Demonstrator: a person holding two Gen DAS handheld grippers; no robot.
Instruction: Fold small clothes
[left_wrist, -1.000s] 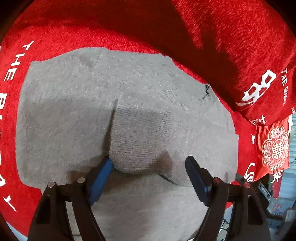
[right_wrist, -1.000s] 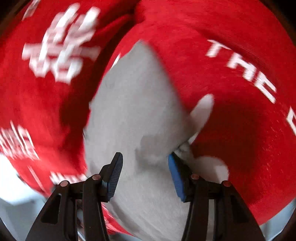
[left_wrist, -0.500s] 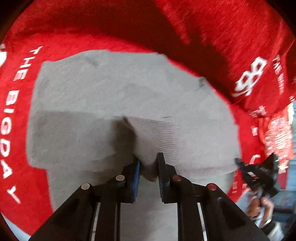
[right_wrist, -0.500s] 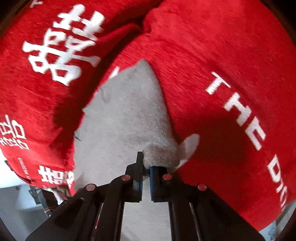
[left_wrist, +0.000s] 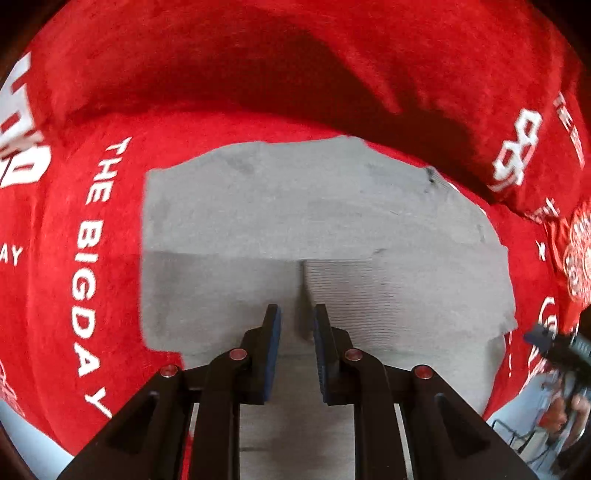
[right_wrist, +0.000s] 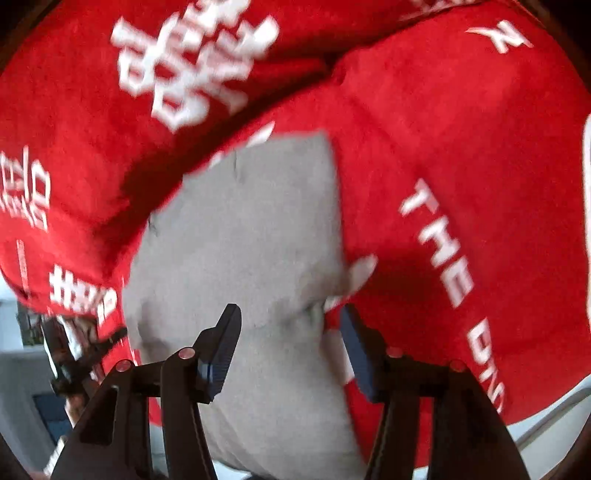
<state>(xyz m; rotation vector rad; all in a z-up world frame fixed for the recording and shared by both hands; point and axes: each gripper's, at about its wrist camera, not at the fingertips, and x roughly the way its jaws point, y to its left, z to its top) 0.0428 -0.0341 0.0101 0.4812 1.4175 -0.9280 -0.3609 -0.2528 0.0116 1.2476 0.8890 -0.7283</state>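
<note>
A grey knit garment (left_wrist: 295, 203) lies spread on a red blanket (left_wrist: 258, 74) with white lettering. A ribbed cuff (left_wrist: 369, 295) is folded over the garment's near part. My left gripper (left_wrist: 295, 314) points steeply down over the cuff's left edge, its jaws narrow and pinched on a raised ridge of the grey knit. In the right wrist view the same garment (right_wrist: 240, 240) looks blurred. My right gripper (right_wrist: 290, 314) hangs above its near right edge with the jaws opening. The cloth lies below them and touches neither pad.
The red blanket (right_wrist: 443, 129) bunches into a high fold behind the garment. The other gripper (left_wrist: 554, 347), held by a hand, shows at the right edge of the left wrist view. Pale floor (right_wrist: 22, 387) shows past the blanket's lower edge.
The left jaws closed on a fold by the ribbed cuff and rose with it. The right jaws pinched the garment's edge, then spread apart and let it go as that gripper rose.
</note>
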